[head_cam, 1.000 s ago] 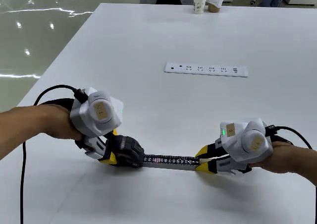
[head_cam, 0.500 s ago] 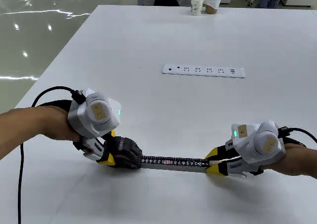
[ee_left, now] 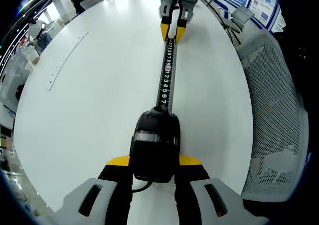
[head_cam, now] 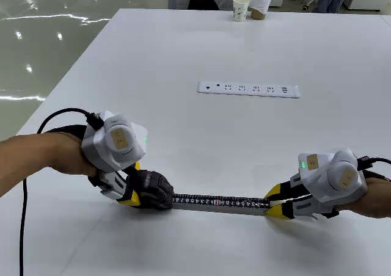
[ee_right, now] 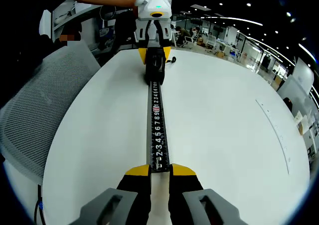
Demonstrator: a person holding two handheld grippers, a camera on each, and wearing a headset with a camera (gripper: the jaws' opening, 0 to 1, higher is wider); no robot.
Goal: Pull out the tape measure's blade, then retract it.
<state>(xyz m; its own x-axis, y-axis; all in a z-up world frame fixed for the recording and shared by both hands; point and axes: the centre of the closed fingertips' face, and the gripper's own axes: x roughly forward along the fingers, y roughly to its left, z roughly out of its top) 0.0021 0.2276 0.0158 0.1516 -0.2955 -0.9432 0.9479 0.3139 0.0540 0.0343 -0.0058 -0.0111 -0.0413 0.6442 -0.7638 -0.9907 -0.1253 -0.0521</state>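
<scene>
A black tape measure case [head_cam: 148, 189] rests on the white table near its front edge, and my left gripper [head_cam: 131, 193] is shut on it. In the left gripper view the case [ee_left: 155, 145] sits between the yellow-tipped jaws. The numbered blade [head_cam: 219, 201] runs out to the right, low over the table, to my right gripper [head_cam: 275, 201], which is shut on its end. The right gripper view has the blade [ee_right: 157, 130] leading straight from the jaws [ee_right: 159, 169] to the case [ee_right: 154, 65]. The left gripper view shows the blade [ee_left: 167, 73] reaching the right gripper [ee_left: 173, 32].
A white power strip [head_cam: 248, 89] lies mid-table beyond the blade. Two paper cups [head_cam: 241, 8] stand at the far edge. A black cable [head_cam: 55, 116] loops from the left gripper. Grey mesh chairs [ee_left: 271, 110] stand beside the table.
My right gripper has drawn to the right with the blade's end, so more of the blade is out. The left gripper and case have stayed about where they were.
</scene>
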